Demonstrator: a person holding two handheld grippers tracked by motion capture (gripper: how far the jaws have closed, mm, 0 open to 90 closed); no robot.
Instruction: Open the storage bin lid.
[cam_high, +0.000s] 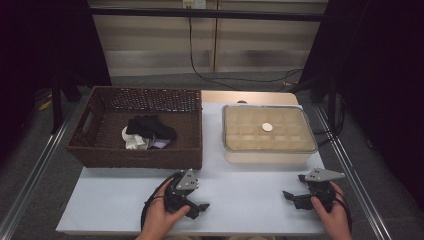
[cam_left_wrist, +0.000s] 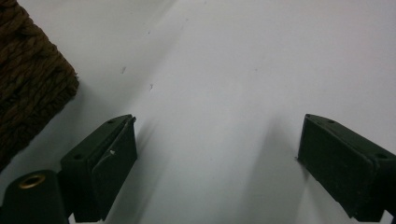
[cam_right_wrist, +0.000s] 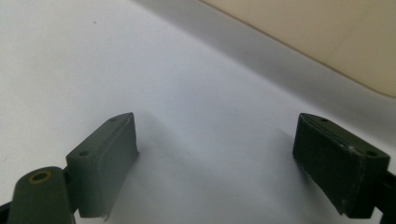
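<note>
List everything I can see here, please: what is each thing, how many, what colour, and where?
Table: one, white, centre.
Basket: one, brown wicker, left on the table.
Socks: a small pile, black and pale, inside the basket; count unclear.
Box: one, translucent beige with divided lid, right on the table.
Cable: one, black, on the floor behind.
Left gripper: one, black, near edge, jaws open, empty.
Right gripper: one, black, near edge, jaws open, empty.

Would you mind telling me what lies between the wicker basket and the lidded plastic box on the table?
Nothing: in the high view, a narrow bare strip of white table separates the basket from the box.
</note>
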